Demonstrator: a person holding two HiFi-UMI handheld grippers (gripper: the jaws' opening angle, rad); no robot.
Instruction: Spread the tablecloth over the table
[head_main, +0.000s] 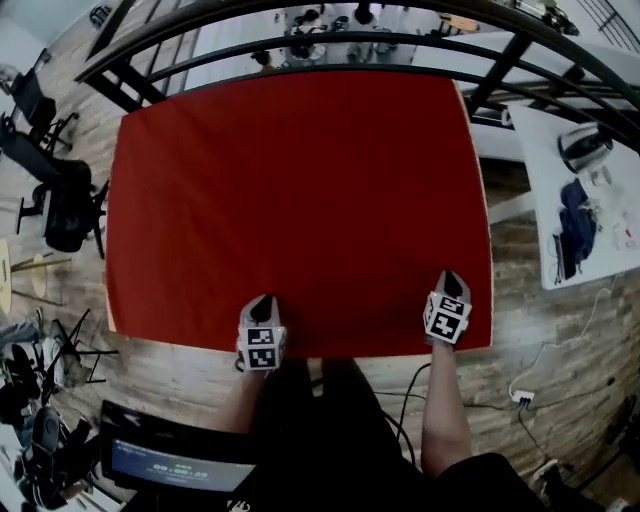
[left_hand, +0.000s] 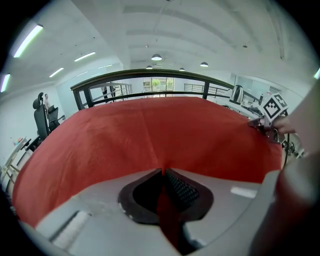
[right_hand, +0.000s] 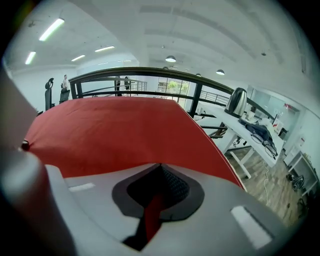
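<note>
The left gripper (head_main: 263, 300) has its jaws clenched on a pinch of the red tablecloth (head_main: 300, 200) at its near edge; the cloth lies spread flat over the counter (head_main: 484, 205), covering nearly all of it. Further right along that same edge, close to the corner, the right gripper (head_main: 449, 277) likewise has its jaws clamped on a fold of the red fabric

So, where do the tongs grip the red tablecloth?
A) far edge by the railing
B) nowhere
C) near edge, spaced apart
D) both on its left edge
C: the left tongs and right tongs each pinch red fabric at the near edge of the tablecloth.
</note>
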